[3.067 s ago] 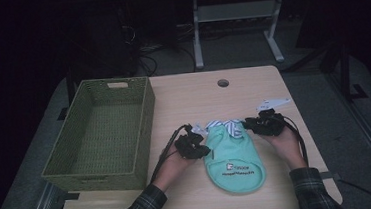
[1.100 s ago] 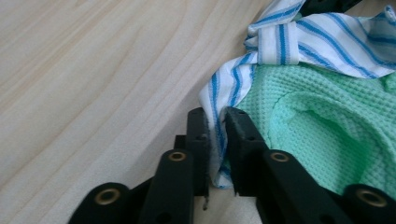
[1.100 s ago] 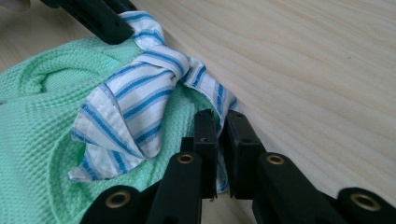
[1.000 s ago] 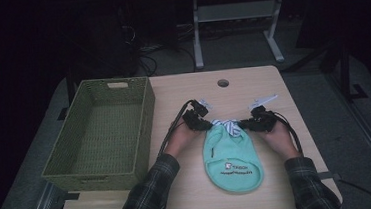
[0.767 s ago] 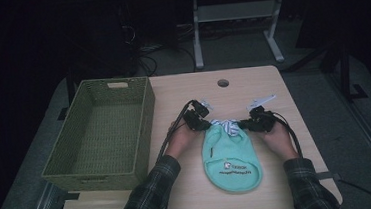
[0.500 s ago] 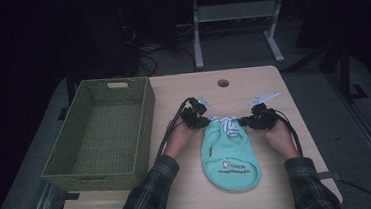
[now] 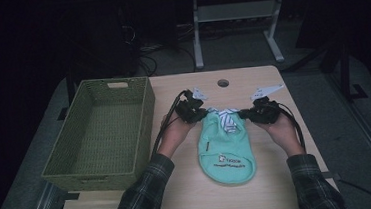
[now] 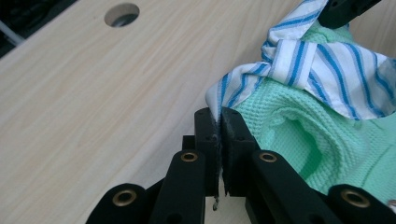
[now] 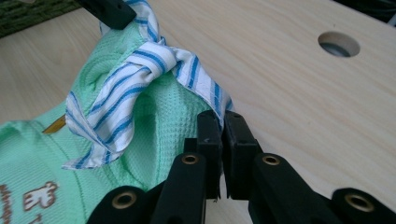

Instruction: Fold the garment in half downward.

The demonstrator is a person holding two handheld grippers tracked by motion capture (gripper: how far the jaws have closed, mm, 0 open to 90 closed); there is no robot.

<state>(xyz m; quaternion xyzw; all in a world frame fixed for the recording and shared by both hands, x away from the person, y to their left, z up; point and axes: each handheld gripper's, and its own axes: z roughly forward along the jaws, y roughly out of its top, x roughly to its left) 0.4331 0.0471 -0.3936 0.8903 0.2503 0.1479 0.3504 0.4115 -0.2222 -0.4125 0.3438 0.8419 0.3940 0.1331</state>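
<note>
- Two tools were in play: the left tool point(image 7: 200, 114) and the right tool point(image 7: 248, 113), each pressed together on the striped collar point(image 7: 226, 120) of a small mint-green garment point(image 7: 227, 149).
- In the left gripper view the jaws pinched the blue-and-white hem point(image 8: 215, 100) with no gap between them; the right gripper view showed the same pinch on the opposite end of that collar point(image 9: 219, 105).
- Compared with a second earlier, both hands had come up off the bench point(image 7: 280, 187), so the collar end of the garment was lifted and drawn taut between the tools.
- Most of the garment, with its printed logo point(image 7: 228, 161), lay flat on the bench near the person's edge, between the two forearms.
- An empty woven basket point(image 7: 141, 138) stood to the left, just beside the left hand.
- Judging from this, the pick-up had only begun: the grip looked secure at both corners, and the lower part had yet to leave the bench before any carry toward the basket.
</note>
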